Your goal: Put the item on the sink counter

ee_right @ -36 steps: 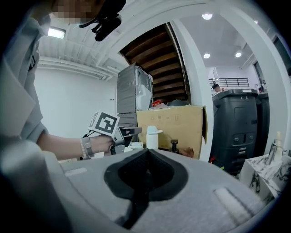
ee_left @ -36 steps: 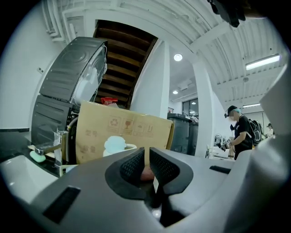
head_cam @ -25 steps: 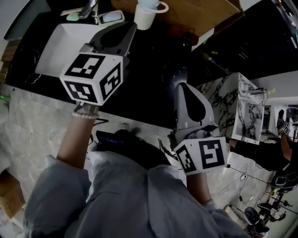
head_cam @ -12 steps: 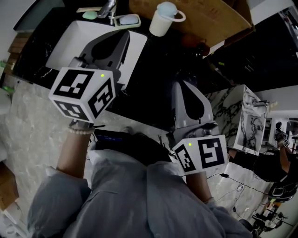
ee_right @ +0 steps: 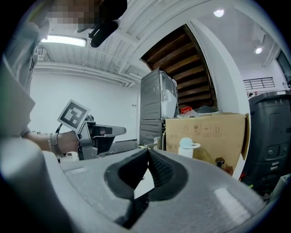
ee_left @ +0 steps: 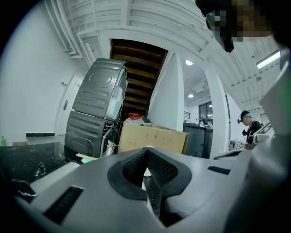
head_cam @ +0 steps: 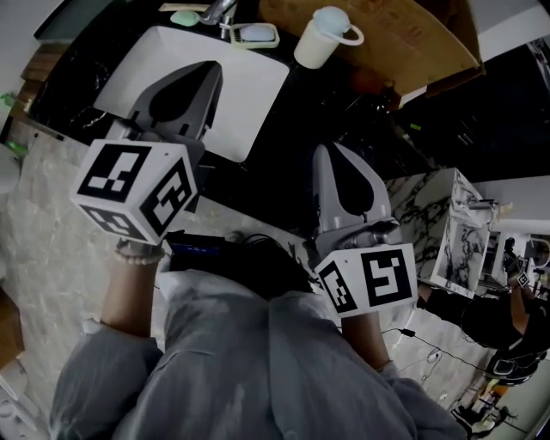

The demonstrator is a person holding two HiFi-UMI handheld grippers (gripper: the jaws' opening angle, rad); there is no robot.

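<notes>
This is a mock washroom corner set up inside a large white test hall. A white basin (head_cam: pixel 193 94) sits in a black marbled counter (head_cam: pixel 284 172), with a tap (head_cam: pixel 219 10) behind it. Beyond the basin stand a cardboard box (ee_left: pixel 152 139), grey appliances (ee_left: pixel 97 113) and a bare wooden stair underside (ee_left: pixel 136 68). Cables (head_cam: pixel 409 331) trail over the floor to its right.

Two grey grippers: one left gripper (head_cam: pixel 204 69), one right gripper (head_cam: pixel 332 148). Two black-and-white marker cubes (head_cam: pixel 133 189), one per gripper. One dark marble surface (head_cam: pixel 275 172). At its far side: one white rectangular sink basin (head_cam: pixel 249 94), one metal tap (head_cam: pixel 219 10), one pale-rimmed soap dish (head_cam: pixel 256 34), one white lidded cup (head_cam: pixel 320 43) and one brown cardboard box (head_cam: pixel 412 34).
</notes>
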